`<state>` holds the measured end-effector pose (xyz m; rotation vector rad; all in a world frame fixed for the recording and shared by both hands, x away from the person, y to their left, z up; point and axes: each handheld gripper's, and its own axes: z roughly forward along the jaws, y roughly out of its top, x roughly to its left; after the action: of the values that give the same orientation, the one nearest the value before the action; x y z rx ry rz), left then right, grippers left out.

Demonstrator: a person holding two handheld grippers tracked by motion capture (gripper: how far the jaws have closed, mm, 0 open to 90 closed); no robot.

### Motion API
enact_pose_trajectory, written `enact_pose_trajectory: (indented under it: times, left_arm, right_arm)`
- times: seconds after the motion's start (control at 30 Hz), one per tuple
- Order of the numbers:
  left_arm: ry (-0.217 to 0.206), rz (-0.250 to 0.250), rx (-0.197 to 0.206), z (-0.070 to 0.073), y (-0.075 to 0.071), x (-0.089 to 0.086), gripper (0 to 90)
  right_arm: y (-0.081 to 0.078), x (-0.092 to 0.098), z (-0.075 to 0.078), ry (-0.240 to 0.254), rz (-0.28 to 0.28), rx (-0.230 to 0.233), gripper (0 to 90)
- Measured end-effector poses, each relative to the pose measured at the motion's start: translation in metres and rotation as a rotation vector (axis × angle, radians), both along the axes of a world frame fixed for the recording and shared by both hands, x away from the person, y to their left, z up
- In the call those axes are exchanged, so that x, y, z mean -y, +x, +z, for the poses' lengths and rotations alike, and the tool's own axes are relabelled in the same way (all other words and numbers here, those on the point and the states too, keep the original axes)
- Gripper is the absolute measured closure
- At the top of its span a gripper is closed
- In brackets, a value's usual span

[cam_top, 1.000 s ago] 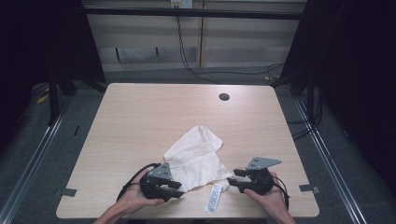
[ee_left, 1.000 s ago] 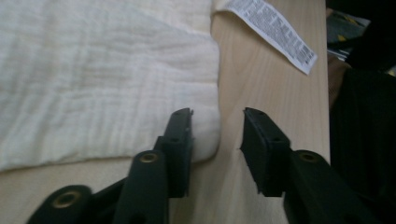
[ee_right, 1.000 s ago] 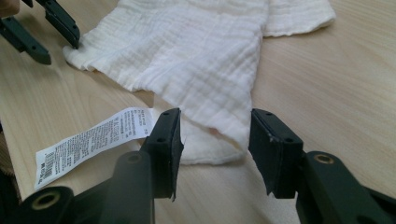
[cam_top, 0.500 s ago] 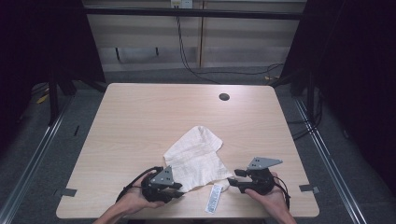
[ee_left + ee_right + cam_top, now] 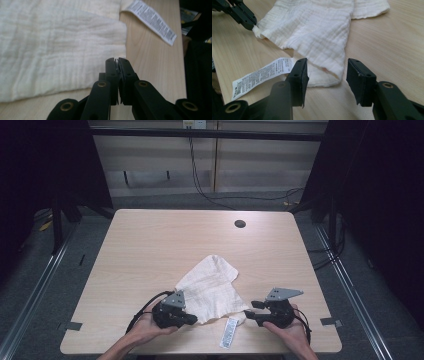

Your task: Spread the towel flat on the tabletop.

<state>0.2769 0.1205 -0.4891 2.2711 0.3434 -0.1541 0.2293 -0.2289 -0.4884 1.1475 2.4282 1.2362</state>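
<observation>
left hand (image 5: 145, 330): low at the table's (image 5: 150, 250) near edge, left gripper (image 5: 192, 319) pointing level at the cloth's near-left corner
left jaws: just closed, clamped on that corner of the white muslin cloth (image 5: 212, 287)
right hand (image 5: 290, 332): low at near edge, right gripper (image 5: 327, 80) level
right jaws: apart, cloth's other near corner between them, pads not pressing
cloth: crumpled, table's near centre
care label (image 5: 229, 332): flat at near edge, between the 2 grippers

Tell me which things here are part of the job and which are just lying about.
In the job:
white cloth, with its care label
left gripper, shut on a cloth corner
right gripper, open around another corner

Lying about:
table, bearing the cloth
round hole near its far edge
cables on the floor behind
</observation>
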Motion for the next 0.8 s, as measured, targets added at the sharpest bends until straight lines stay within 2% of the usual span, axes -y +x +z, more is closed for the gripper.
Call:
enact_pose_trajectory:
  times: [0.03,0.1,0.2,0.33,0.4,0.47,0.63,0.7,0.73,0.8]
  left_arm:
    - [-0.042,0.007,-0.015,0.004,0.002,0.0,87.5]
    - [-0.092,0.016,-0.026,0.012,0.004,-0.002,87.5]
    - [-0.135,0.05,-0.016,0.026,0.009,-0.006,87.5]
    - [-0.219,0.093,-0.003,0.047,0.017,-0.011,87.6]
    - [-0.238,0.107,0.017,0.057,0.022,-0.012,87.6]
    - [-0.26,0.122,0.013,0.065,0.028,-0.012,87.6]
    - [-0.296,0.162,0.04,0.084,0.04,-0.012,87.6]
    - [-0.323,0.182,0.046,0.089,0.043,-0.015,87.6]
    - [-0.343,0.189,0.024,0.09,0.046,-0.016,87.7]
    - [-0.362,0.207,0.012,0.091,0.051,-0.018,87.7]
  right_arm:
    - [0.0,0.0,0.0,-0.002,0.004,0.002,50.9]
    - [0.001,0.001,0.001,-0.008,0.01,0.012,50.3]
    - [0.0,0.002,0.004,0.006,0.009,0.018,48.8]
    - [0.0,0.002,0.005,0.009,0.011,0.02,46.2]
    - [0.0,0.002,0.006,0.007,0.013,0.023,44.8]
    - [0.0,0.0,0.006,0.01,0.011,0.02,43.9]
    - [0.002,-0.005,0.003,0.0,0.015,0.019,42.0]
    - [0.003,-0.007,0.002,-0.009,0.011,0.014,41.4]
    - [0.003,-0.007,0.001,-0.007,0.013,0.013,41.6]
    - [0.005,-0.008,0.0,-0.01,0.005,0.013,41.7]
